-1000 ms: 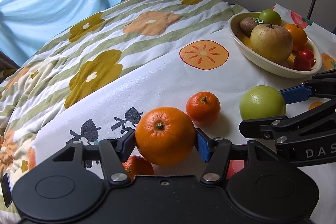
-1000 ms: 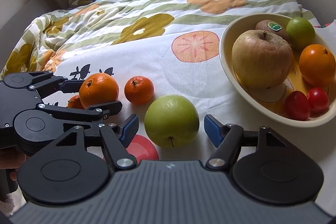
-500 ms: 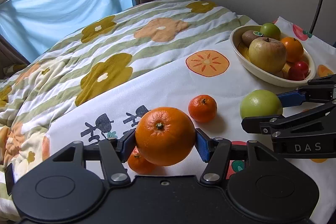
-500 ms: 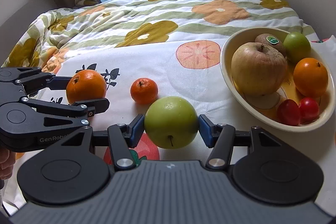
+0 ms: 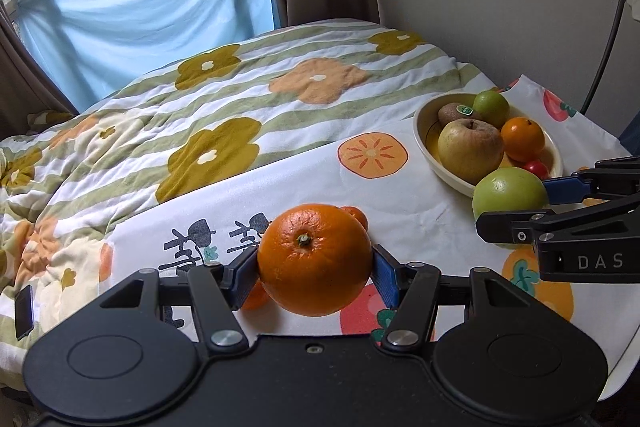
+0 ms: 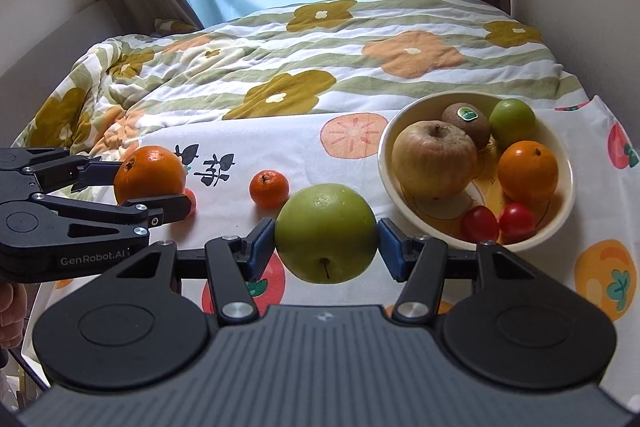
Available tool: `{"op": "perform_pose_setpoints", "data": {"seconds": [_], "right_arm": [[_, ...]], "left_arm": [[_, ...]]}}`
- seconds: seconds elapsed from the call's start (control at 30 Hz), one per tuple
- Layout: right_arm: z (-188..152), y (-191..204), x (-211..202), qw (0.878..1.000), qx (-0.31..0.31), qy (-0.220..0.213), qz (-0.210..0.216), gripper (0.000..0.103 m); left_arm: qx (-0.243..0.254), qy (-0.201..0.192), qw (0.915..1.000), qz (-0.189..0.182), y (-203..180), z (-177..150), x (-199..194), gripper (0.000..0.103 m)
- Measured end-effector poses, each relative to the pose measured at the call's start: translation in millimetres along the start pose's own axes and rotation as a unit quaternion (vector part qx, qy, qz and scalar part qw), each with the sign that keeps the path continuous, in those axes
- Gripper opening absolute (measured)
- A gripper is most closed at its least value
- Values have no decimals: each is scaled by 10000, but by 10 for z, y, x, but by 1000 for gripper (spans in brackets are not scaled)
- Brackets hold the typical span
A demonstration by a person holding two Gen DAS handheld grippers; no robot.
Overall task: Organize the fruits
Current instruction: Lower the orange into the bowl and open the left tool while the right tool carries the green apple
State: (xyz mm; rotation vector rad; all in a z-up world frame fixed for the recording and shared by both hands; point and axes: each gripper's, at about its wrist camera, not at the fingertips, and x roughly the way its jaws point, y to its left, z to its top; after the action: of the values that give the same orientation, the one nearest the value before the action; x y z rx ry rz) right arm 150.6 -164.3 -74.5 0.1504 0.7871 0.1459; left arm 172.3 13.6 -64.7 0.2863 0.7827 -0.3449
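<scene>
Right gripper [image 5: 516, 205] reads "DAS"; left gripper [image 6: 148, 187] reads "GenRobot.AI".

Left gripper [image 5: 316, 269] clamped on an orange [image 5: 314, 259], right gripper [image 6: 326, 247] clamped on a green apple [image 6: 326, 238], both raised, level, side by side

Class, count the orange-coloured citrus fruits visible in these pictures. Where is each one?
4: a large orange held in the left gripper, a mandarin on the cloth, another small one partly hidden behind the left gripper, one orange in the bowl. Others may be hidden.
</scene>
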Motion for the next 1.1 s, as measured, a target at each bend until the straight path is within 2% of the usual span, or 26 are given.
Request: {"op": "perform_pose_setpoints", "data": {"seconds": [0.23, 0.5, 0.8, 1.1], "right_arm": [[89, -404, -275, 9999, -104, -115, 74, 70], [227, -1014, -463, 9993, -285, -206, 98, 70], [399, -1642, -432, 9983, -497, -254, 188, 70], [444, -2053, -258, 9978, -577, -139, 293, 70]], "left_arm": [[-185, -93, 9997, 113, -410, 164, -174, 64], [-323, -191, 9992, 118, -978, 436, -121, 64], [-401, -220, 9988, 151, -1597, 696, 167, 64], [-519, 12, 9984, 219, -1957, 701, 552, 64]]}}
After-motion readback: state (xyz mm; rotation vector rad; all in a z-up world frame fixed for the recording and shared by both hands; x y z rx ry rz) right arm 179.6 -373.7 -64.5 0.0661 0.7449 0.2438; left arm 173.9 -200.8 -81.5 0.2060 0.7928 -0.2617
